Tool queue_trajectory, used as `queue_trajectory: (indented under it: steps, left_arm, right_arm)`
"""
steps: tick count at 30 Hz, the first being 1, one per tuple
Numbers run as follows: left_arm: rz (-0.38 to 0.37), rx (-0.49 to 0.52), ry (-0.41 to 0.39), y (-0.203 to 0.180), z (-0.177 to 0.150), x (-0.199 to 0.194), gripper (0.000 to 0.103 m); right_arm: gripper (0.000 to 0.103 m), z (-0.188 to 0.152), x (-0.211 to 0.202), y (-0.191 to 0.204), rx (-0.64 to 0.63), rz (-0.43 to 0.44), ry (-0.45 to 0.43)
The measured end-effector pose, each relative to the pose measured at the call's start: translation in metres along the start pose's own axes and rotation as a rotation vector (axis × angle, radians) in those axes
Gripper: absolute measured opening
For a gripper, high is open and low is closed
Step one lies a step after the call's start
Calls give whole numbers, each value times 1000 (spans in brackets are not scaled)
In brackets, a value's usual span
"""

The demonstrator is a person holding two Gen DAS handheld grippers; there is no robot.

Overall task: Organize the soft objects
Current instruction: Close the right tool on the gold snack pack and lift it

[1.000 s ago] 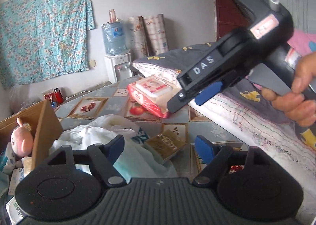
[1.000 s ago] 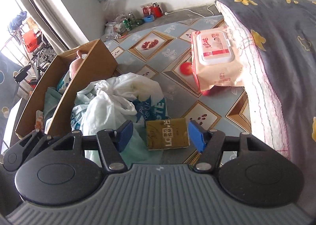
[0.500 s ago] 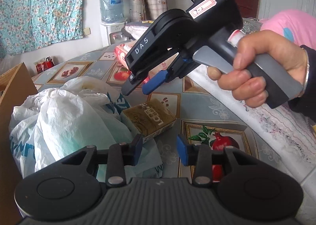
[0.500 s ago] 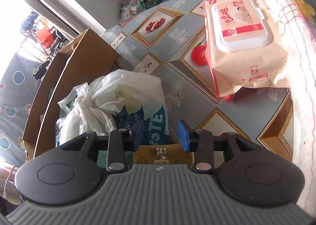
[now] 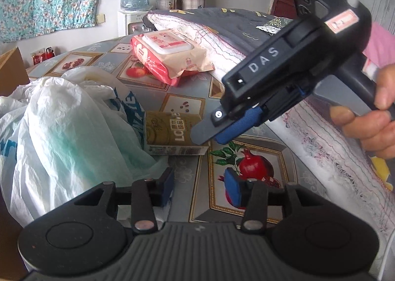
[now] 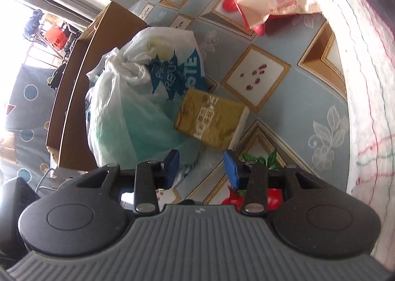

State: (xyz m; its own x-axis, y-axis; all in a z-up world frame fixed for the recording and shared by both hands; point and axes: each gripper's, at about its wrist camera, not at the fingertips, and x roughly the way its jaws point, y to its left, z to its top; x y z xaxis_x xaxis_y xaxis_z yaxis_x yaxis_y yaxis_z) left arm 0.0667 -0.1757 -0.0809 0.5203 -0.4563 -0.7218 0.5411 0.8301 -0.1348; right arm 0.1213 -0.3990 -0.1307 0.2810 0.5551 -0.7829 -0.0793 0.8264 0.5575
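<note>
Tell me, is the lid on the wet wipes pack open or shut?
Shut. The white flip lid lies flat on top of the wet wipes pack, with no edge lifted and no wipe sticking out.

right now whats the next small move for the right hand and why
Probably ease the right gripper down and forward over the gold pack. Its fingers stand apart with nothing between them, and the pack lies just ahead on the tablecloth, leaning against the plastic bag.

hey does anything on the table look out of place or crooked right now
Yes: the wet-wipes pack sits tilted, one side propped up on the folded quilt. The gold packet lies askew, partly tucked under the plastic bag.
</note>
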Motion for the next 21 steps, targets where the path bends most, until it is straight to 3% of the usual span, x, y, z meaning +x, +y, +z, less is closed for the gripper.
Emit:
queue_trajectory:
  steps: [4,8,11,14,21]
  left_arm:
    - [7,2,2,-5,2,3,50]
    - [34,10,-15,-9,6,9,50]
    - [59,9,-19,-11,9,18,50]
    - [61,-15,-3,-10,12,29,50]
    - [64,-4,36,-18,12,49,53]
  right_arm:
    - [41,7,-16,4,-52,-55,-103]
    - [41,40,0,0,-39,-23,-153]
    - [41,57,25,-6,-21,-15,-125]
    - [41,52,37,-13,4,-14,-63]
    - [42,22,16,-26,32,-27,-26]
